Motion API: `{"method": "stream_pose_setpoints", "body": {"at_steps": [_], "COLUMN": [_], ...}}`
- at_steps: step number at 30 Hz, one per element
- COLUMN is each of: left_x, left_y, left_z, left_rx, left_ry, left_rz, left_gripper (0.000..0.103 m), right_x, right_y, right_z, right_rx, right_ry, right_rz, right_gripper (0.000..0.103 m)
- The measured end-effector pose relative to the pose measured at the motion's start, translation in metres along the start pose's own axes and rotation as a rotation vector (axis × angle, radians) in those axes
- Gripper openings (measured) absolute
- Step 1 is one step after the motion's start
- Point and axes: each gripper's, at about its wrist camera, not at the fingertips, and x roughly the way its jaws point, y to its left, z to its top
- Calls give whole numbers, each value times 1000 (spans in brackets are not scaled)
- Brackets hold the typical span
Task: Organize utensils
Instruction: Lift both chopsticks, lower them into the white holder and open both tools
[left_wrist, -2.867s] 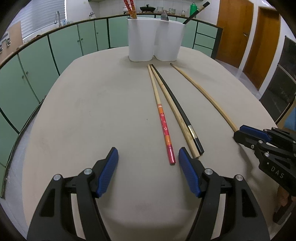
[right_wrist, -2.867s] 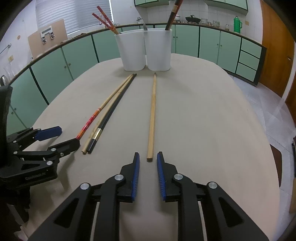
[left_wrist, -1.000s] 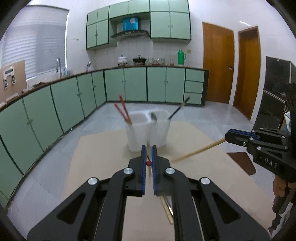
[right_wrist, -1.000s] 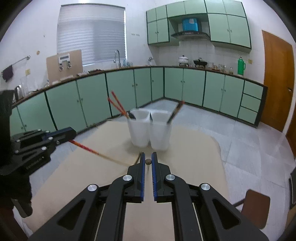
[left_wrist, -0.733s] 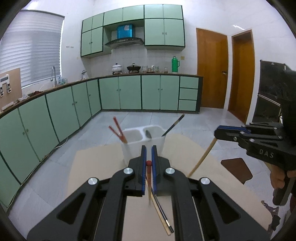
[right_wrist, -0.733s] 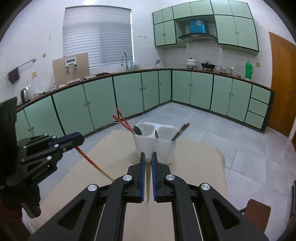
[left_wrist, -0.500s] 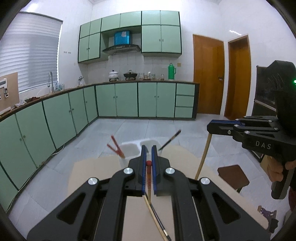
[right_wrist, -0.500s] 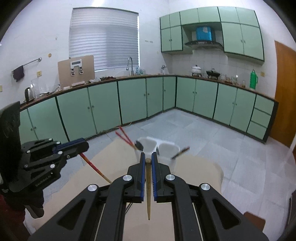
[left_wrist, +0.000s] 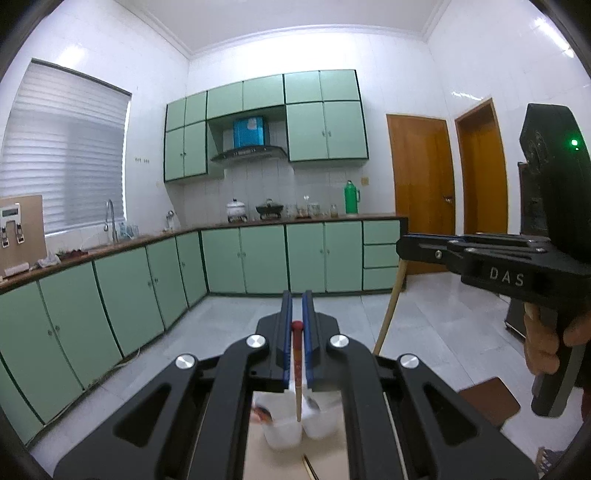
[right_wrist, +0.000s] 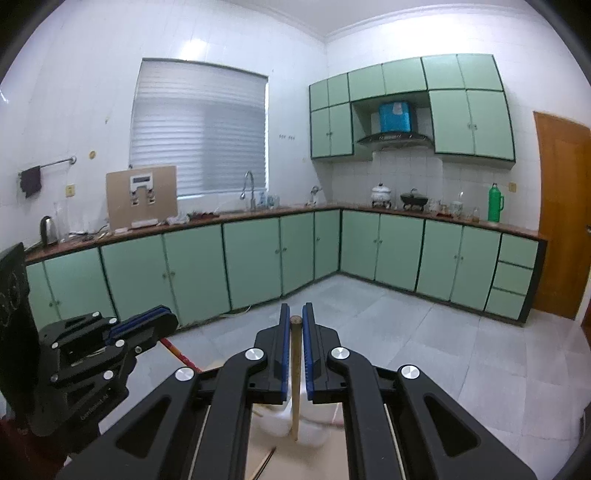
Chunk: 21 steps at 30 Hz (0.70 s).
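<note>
My left gripper (left_wrist: 296, 301) is shut on a red-topped chopstick (left_wrist: 297, 369) that hangs down between the pads. Its tip is over the white two-cup holder (left_wrist: 284, 432) far below. My right gripper (right_wrist: 294, 310) is shut on a plain wooden chopstick (right_wrist: 294, 387), hanging over the same holder (right_wrist: 275, 422). Each gripper shows in the other's view: the right gripper (left_wrist: 404, 246) with its wooden chopstick (left_wrist: 388, 314) at the right, the left gripper (right_wrist: 155, 323) with the red chopstick (right_wrist: 177, 352) at the left. Both are raised high above the table.
The beige table (left_wrist: 258, 458) shows only as a strip at the bottom, with a loose chopstick (left_wrist: 309, 467) lying near the holder. Green kitchen cabinets (right_wrist: 258, 258) and a tiled floor fill the background. A hand (left_wrist: 543, 343) holds the right gripper's handle.
Both grippers closed on chopsticks from the table and have risen with them. The chopsticks now hang nearly straight down, and the holder has sunk to the bottom of both views.
</note>
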Motion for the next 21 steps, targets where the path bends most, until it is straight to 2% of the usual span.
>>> {"method": "stream_pose_setpoints", "body": {"at_steps": [7,13,21], "left_x": [59,105,143], "left_y": [4,11,26], "left_z": [-2,-30,-59], "left_rx": [-14,-26,-34], "left_ry": [18,91,179], "left_rz": [23,30,28], "left_gripper": [4,4,4], "right_x": [48,90,126], "right_y": [-12,-23,-28], "right_z": [2,-25,-63], "right_rx": [14,52,68], "right_ry": [-18,40,133], "right_rz": [-42,-50,-61], "right_gripper": [6,6,7]}}
